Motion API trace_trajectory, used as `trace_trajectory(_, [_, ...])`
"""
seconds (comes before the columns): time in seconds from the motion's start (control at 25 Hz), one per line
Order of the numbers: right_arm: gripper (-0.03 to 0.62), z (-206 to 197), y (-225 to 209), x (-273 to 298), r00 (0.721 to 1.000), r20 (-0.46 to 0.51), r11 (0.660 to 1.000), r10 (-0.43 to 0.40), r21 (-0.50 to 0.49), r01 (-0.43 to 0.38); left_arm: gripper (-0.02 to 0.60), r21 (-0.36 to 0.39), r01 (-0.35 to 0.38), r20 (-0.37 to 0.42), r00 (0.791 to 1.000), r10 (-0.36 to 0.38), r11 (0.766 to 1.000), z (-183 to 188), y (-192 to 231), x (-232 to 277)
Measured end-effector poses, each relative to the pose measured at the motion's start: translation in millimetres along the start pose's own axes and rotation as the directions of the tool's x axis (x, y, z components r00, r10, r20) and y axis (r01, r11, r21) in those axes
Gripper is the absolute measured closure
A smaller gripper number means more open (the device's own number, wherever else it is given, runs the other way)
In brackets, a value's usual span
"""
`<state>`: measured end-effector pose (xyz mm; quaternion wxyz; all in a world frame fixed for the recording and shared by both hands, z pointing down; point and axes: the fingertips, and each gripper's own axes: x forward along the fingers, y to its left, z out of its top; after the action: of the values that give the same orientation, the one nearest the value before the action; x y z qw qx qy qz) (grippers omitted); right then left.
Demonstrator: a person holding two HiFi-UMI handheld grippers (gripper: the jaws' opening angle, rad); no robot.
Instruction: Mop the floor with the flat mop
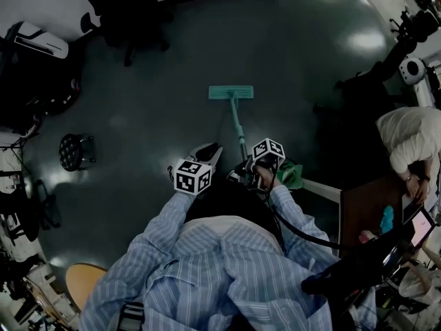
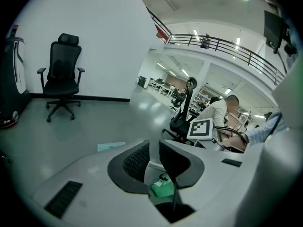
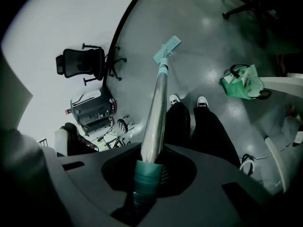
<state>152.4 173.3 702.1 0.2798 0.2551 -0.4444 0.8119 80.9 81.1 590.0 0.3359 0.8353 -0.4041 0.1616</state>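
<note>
Where the person stands, the right gripper is pinched on the ribbed teal grip of the flat mop. Its smooth metal shaft slopes forward and down from there. Just beside it, the left gripper grips nothing, its dark ribbed pads a narrow gap apart. A crumpled green bag lies near the person's right. The rectangular teal mop head rests flat on the glossy grey floor, well apart from the round black stool, the black office chair and the dark baseboard.
</note>
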Motion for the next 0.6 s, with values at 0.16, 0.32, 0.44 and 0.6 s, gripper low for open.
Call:
trace_trajectory(0.16, [0.540,-12.4,-4.8,7.7,1.000,0.006,1.000,-0.018,-0.007,0.018,0.512,0.004,0.019,-0.023,1.000,-0.018,1.000,-8.2,-0.5,-2.1])
trace_trajectory(0.32, [0.540,-25.1,-5.7,16.4,1.000,0.013,1.000,-0.011,0.008,0.011,0.512,-0.001,0.029,-0.032,0.999,-0.029,1.000,-15.4,3.8,-9.2])
trace_trajectory(0.44, [0.540,-33.6,1.0,25.0,1.000,0.026,1.000,0.003,0.029,-0.004,0.512,0.005,0.039,-0.035,0.999,-0.039,0.999,-15.7,13.9,-19.2])
trace_trajectory(0.6, [0.540,-47.0,19.6,44.5,0.999,0.050,0.999,0.004,0.052,-0.006,0.512,0.013,0.057,-0.032,0.998,-0.056,0.998,-13.0,35.1,-43.1])
